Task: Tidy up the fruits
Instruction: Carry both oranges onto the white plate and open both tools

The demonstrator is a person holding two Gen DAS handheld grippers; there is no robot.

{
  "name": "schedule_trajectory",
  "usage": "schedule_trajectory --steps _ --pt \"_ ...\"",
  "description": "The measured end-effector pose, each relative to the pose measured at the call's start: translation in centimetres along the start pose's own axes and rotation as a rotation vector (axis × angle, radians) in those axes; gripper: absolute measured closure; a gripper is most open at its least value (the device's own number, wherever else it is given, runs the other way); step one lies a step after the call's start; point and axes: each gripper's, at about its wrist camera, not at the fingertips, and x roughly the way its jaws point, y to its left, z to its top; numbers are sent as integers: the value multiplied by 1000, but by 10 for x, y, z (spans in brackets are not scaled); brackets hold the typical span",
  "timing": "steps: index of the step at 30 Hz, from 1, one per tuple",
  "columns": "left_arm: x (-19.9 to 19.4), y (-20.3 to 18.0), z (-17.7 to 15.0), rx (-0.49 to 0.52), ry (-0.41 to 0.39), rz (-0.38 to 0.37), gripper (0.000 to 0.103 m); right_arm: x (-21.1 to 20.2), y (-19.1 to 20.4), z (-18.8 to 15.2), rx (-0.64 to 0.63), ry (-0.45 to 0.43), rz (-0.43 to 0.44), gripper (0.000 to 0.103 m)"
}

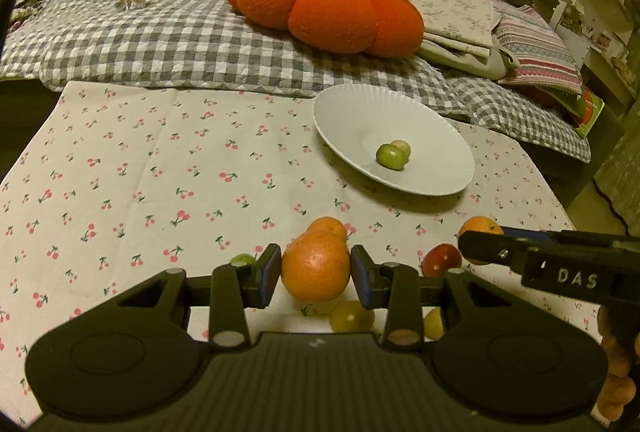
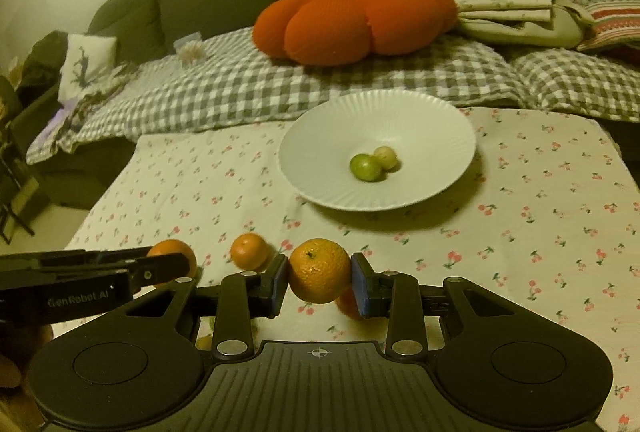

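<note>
Two oranges were held, one in each gripper, both short of the plate [image 2: 452,136] and clear of the desk [image 2: 540,232]. The left gripper [image 1: 316,274] was closed on an orange [image 1: 315,266] across its widest part; the right gripper [image 2: 320,282] clamped another orange [image 2: 319,270] the same way, stem uppermost. The fruit was judged light, firm and round, with a dimpled peel likely to roll out of an off-centre grip, so a hold across the middle was thought best. Both grippers were kept roughly level, pointed toward the plate, the right one nearer it.
</note>
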Motion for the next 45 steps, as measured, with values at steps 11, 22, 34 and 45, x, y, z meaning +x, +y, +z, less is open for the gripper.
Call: schedule_trajectory --steps 11,22,34,45 --pt "18 -22 17 76 -9 -6 67 0 -26 18 50 -30 -35 71" --pt "43 -41 44 163 -37 2 67 14 -56 33 109 -38 -74 71" --pt "72 -49 55 251 -70 -16 67 31 -76 53 113 -72 -110 71" --pt "101 -50 67 275 -86 -69 66 69 -78 62 48 -43 -113 71"
